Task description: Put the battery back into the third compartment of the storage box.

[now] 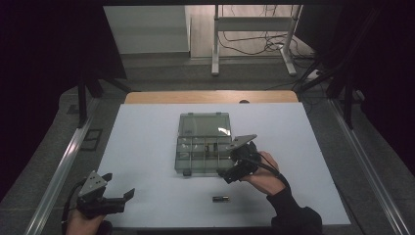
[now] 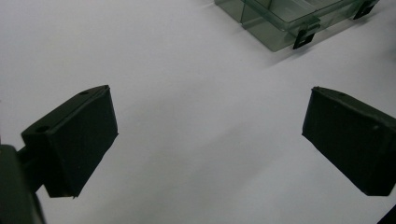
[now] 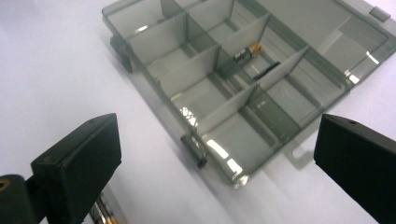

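A clear grey compartment box [image 1: 203, 147] lies open in the middle of the white table, its lid flat behind it. One battery [image 3: 245, 53] rests in a middle compartment. A second battery [image 1: 220, 199] lies on the table in front of the box, and its end peeks out behind the left jaw as the loose battery [image 3: 100, 212] in the right gripper view. My right gripper [image 1: 229, 165] hovers at the box's front right corner, open and empty [image 3: 217, 128]. My left gripper [image 1: 119, 186] rests open near the front left edge, nothing between its jaws [image 2: 210, 93].
The box's front corner with its black latches [image 2: 303, 37] shows at the top of the left gripper view. Bare white table [image 1: 147, 147] lies between the left gripper and the box. A wooden strip borders the far edge of the table, and metal rails run along both sides.
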The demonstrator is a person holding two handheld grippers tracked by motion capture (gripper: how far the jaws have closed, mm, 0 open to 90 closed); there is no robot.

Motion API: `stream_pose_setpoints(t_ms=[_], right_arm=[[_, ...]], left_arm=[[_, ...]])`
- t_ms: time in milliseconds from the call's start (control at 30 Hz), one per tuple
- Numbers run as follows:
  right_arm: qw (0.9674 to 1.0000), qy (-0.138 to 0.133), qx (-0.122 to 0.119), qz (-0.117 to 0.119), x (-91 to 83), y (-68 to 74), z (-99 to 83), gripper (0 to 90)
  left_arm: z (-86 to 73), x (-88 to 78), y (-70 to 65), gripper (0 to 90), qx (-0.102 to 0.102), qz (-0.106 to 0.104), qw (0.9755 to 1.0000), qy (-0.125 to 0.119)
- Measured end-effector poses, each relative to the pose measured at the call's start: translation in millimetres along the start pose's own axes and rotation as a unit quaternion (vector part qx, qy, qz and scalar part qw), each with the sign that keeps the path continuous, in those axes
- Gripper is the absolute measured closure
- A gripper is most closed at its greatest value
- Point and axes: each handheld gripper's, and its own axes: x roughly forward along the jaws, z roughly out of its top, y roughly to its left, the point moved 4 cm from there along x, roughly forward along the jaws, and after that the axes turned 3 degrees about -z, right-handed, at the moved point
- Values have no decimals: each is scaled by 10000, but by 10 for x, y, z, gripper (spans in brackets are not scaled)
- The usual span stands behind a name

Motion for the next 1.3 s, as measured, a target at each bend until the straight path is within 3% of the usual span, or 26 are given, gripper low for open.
stream_pose_setpoints(t_ms=[433, 667, 767, 1033, 1300], right_arm=[[9996, 263, 108, -1, -45, 124, -233, 13], [9990, 418, 55, 160, -26, 259, -308, 47], [9988, 467, 27, 141, -7, 304, -342, 95], [9974, 548, -183, 435, 39, 468, -429, 271], [9907, 949, -403, 889, 174, 619, -532, 485]], left_arm=[[-12, -17, 1, 37, -34, 3, 10000, -17], [-17, -29, 11, 37, -96, -20, 9999, -47], [-17, -28, 10, 37, -82, -22, 10000, -34], [-17, -28, 12, 37, -106, -32, 9999, -52], [-16, -26, 9, 37, -97, -28, 9999, -44]])
